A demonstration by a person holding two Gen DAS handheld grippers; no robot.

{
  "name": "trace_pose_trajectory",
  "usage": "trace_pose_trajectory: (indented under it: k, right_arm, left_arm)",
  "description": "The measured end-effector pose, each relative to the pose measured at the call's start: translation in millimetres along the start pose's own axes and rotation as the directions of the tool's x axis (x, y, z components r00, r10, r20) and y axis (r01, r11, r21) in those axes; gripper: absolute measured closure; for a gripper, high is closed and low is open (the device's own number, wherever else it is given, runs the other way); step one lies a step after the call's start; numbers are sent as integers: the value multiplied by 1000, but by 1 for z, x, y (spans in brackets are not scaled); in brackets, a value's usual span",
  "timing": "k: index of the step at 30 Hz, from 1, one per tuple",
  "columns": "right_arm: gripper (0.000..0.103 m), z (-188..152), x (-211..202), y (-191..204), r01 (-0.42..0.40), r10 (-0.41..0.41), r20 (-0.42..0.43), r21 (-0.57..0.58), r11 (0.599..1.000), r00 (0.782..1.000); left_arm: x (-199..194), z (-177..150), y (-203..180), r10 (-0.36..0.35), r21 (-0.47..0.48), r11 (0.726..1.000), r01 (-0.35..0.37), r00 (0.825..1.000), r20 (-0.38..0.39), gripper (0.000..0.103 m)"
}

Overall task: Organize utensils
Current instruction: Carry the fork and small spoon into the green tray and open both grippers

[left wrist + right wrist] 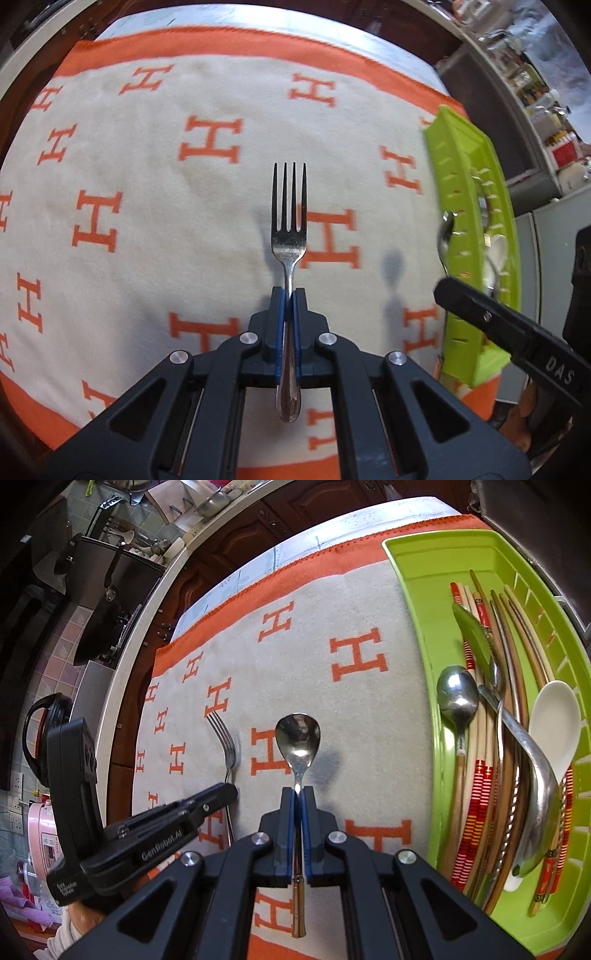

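Green tray (pixel 413 602) right, crowded: chopsticks (pixel 476 775), spoons. Left gripper (pixel 290 295) clamped on steel fork (pixel 290 221); right gripper (pixel 298 794) clamped on spoon (pixel 297 738), over H-patterned cloth (pixel 325 602).

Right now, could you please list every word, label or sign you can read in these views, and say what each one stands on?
"GenRobot.AI": side of the left gripper.
"DAS": side of the right gripper.
"H": repeated in orange on the tablecloth.
Small white label on the left gripper's body: too blurred to read.
Print on the chopsticks: too small.
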State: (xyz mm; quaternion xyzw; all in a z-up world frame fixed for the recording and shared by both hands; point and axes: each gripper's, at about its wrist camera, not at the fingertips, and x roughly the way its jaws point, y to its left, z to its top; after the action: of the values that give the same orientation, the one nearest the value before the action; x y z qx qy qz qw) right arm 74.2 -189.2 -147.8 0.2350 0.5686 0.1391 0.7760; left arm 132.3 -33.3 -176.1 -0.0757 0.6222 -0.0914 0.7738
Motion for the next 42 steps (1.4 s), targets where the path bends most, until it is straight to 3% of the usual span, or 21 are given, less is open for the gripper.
trace_pose_trajectory:
  k: [4, 9, 13, 18, 27, 35, 38, 40, 42]
  right_arm:
    - [100, 3, -18, 0, -15, 15, 37, 3, 1000, 999]
    - [100, 14, -54, -6, 2, -3, 114, 6, 1000, 994]
    - [100, 25, -76, -20, 60, -62, 162, 17, 998, 985]
    - [99, 41, -87, -49, 133, -142, 176, 59, 989, 974]
    - [99, 68, -75, -93, 210, -223, 135, 103, 972, 965]
    - [98, 86, -59, -112, 148, -166, 110, 154, 977, 980]
    - [97, 88, -55, -115, 125, -145, 109, 169, 978, 983]
    - [97, 87, -54, -113, 133, -151, 106, 167, 977, 983]
    - [97, 86, -54, -112, 138, -156, 101, 164, 977, 983]
  left_arm:
    - [-22, 2, -24, -58, 48, 997, 57, 998, 16, 102]
    - [-38, 12, -81, -145, 146, 979, 141, 989, 16, 102]
    - [-34, 25, -132, -164, 229, 961, 155, 986, 22, 101]
    - [-20, 40, -172, -170, 254, 954, 162, 985, 9, 101]
    - [30, 59, -193, -118, 232, 965, 120, 993, -26, 101]
    - [36, 59, -197, -88, 257, 963, 87, 996, -8, 100]
    - [33, 58, -195, -70, 253, 965, 69, 998, -3, 85]
    - [28, 56, -191, -63, 249, 967, 58, 998, 13, 58]
    - [22, 53, -186, -49, 249, 968, 37, 998, 41, 50]
